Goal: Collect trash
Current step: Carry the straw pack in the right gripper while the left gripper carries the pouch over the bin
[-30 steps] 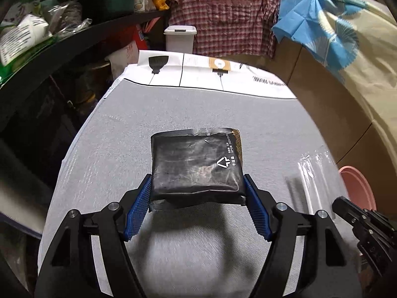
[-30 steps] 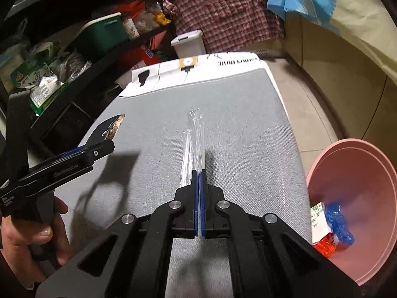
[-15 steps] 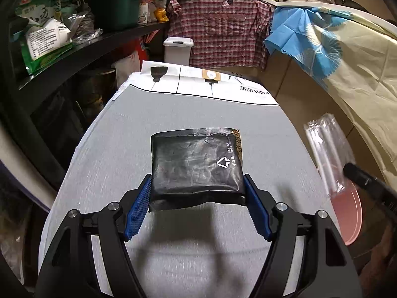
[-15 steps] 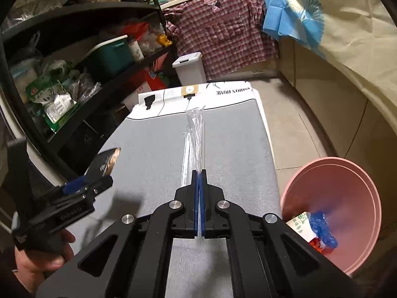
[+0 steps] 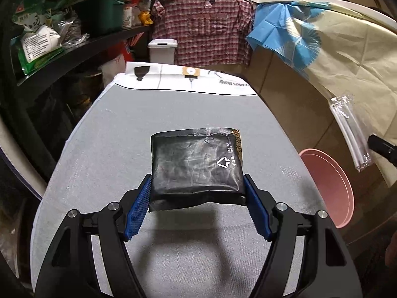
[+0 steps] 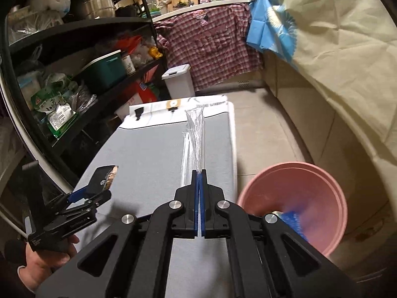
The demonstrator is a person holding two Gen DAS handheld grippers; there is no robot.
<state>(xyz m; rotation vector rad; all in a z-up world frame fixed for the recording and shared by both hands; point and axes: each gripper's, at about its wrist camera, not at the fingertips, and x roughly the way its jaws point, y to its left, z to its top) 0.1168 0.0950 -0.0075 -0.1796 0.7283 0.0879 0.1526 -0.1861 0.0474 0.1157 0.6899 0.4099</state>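
Note:
My left gripper (image 5: 197, 191) is shut on a black foil packet (image 5: 196, 165), held flat above the grey board (image 5: 104, 149); the blue pads press both its sides. From the right wrist view the same left gripper (image 6: 95, 190) shows at the lower left with the packet (image 6: 104, 176) sticking out. My right gripper (image 6: 199, 172) is shut on a long clear plastic wrapper (image 6: 194, 136) that stands out ahead of the fingers. In the left wrist view this wrapper (image 5: 349, 134) hangs at the far right, above the pink basin (image 5: 330, 186).
The pink basin (image 6: 297, 198) sits on the floor right of the board, with blue trash (image 6: 292, 221) inside. Black shelves (image 6: 74, 79) full of bags stand on the left. A white bin (image 6: 178, 80) and a plaid shirt (image 6: 211, 47) are beyond the board's far end.
Both grippers rose from the board with their loads. The right one lifted the clear wrapper off the surface and swung right toward the pink basin; the left moved slightly, still gripping the packet.

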